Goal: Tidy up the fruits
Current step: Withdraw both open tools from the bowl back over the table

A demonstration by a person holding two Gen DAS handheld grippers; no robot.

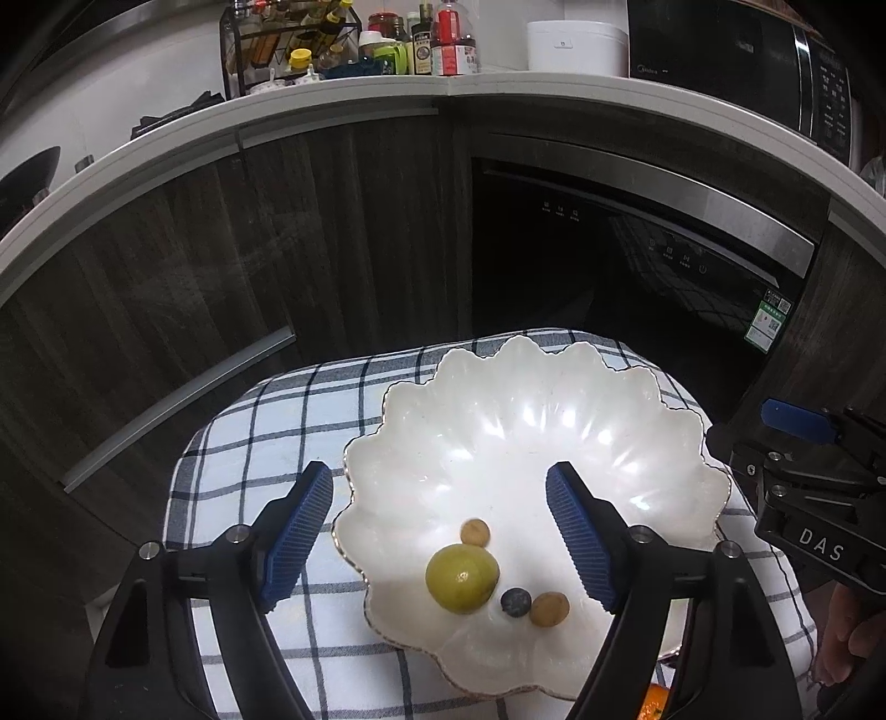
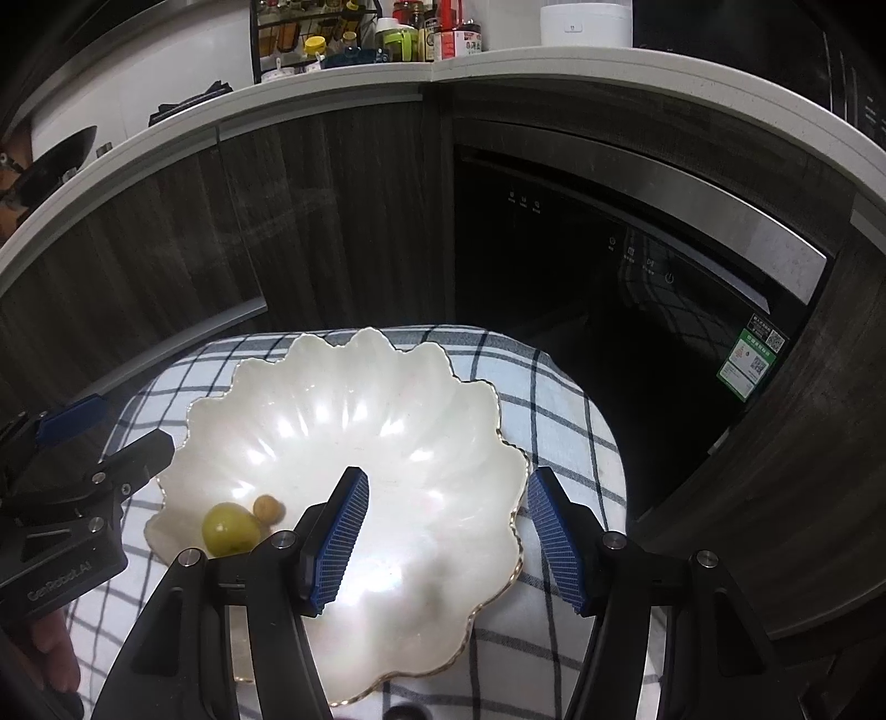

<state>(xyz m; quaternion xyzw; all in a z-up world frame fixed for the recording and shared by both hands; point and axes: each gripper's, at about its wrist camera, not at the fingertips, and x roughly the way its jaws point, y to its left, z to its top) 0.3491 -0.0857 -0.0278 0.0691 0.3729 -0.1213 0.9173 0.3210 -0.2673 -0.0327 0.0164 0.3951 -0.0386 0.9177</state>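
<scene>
A white scalloped plate [image 1: 554, 421] with a gold rim sits on a checked cloth. In it lie a green round fruit [image 1: 462, 577], two small tan fruits [image 1: 475, 532] [image 1: 549, 609] and a dark blueberry [image 1: 515, 602]. My left gripper [image 1: 440, 531] is open and empty, its jaws straddling the plate's near left rim above the fruits. My right gripper [image 2: 448, 537] is open and empty over the plate's [image 2: 387, 399] right rim. In the right wrist view the green fruit [image 2: 230, 528] and one tan fruit [image 2: 269, 507] show left of my fingers.
The checked cloth [image 1: 277, 421] covers a small table. Dark cabinet doors [image 1: 194, 266] and a black built-in appliance [image 1: 637, 266] stand behind. The counter above holds bottles [image 1: 443, 39], a white cooker [image 1: 576, 44] and a microwave [image 1: 747, 61]. An orange object [image 1: 653, 706] peeks at the bottom edge.
</scene>
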